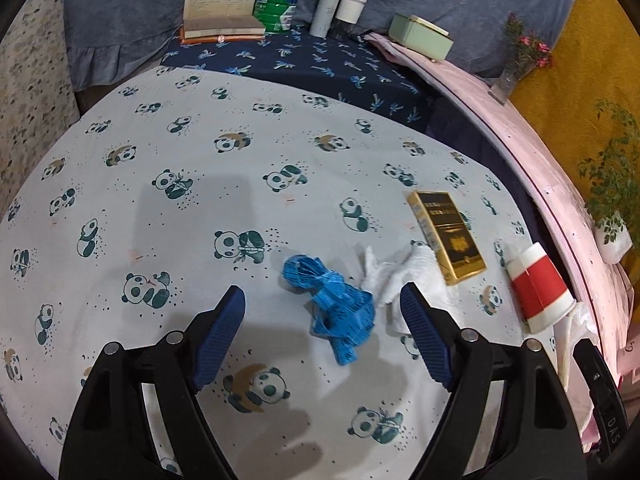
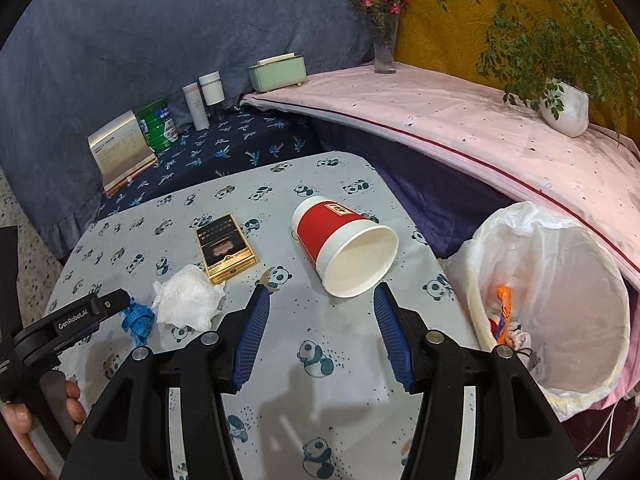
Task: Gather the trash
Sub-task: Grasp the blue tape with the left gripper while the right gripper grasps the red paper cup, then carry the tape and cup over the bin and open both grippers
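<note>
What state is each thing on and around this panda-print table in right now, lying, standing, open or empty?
Red paper cup: tipped on its side, empty.
Gold cigarette pack: lying flat, closed.
White tissue: crumpled.
Blue crumpled wad: lying between the open left gripper fingers, untouched.
Right gripper: open, holding nothing.
Lined trash bin: open, some trash inside.
Potted plant: upright.
</note>
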The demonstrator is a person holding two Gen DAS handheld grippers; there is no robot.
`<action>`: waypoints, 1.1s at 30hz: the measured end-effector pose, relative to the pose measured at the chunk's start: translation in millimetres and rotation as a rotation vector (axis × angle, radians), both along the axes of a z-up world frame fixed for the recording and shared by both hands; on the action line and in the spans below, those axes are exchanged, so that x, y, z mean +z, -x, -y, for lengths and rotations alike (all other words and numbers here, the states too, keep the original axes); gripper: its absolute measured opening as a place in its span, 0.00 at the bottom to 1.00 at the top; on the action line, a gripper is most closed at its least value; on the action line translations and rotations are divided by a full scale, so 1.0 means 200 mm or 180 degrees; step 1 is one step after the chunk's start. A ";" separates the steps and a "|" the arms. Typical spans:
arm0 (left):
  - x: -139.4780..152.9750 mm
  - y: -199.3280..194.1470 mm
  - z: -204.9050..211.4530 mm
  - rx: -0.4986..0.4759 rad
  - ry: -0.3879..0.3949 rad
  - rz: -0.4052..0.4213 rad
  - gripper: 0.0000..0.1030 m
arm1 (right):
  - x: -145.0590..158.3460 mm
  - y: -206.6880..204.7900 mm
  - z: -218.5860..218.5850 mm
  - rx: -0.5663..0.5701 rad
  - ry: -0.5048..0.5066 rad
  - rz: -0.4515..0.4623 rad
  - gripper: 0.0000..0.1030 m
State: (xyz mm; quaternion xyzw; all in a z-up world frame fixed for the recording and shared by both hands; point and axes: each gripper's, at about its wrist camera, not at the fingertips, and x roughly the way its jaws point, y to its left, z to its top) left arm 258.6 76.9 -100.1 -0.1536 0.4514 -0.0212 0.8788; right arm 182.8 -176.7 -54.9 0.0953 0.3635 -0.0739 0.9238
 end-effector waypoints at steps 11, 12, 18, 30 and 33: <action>-0.08 -0.07 -0.01 -0.0019 0.0055 -0.0124 0.60 | -0.10 -0.17 0.02 -0.0010 -0.0018 -0.0079 0.51; -0.08 -0.07 -0.01 -0.0037 0.0070 -0.0124 0.58 | -0.11 -0.18 0.02 -0.0006 -0.0024 -0.0088 0.51; -0.07 -0.07 0.02 -0.0136 0.0143 -0.0145 0.27 | -0.15 -0.25 0.02 0.0028 -0.0045 -0.0111 0.42; 0.06 0.02 0.10 -0.0293 0.0142 0.0054 0.16 | -0.07 -0.16 -0.01 0.0137 -0.0070 -0.0005 0.03; 0.12 0.06 0.15 -0.0372 0.0168 0.0114 0.16 | -0.02 -0.11 -0.01 0.0146 -0.0091 0.0056 0.03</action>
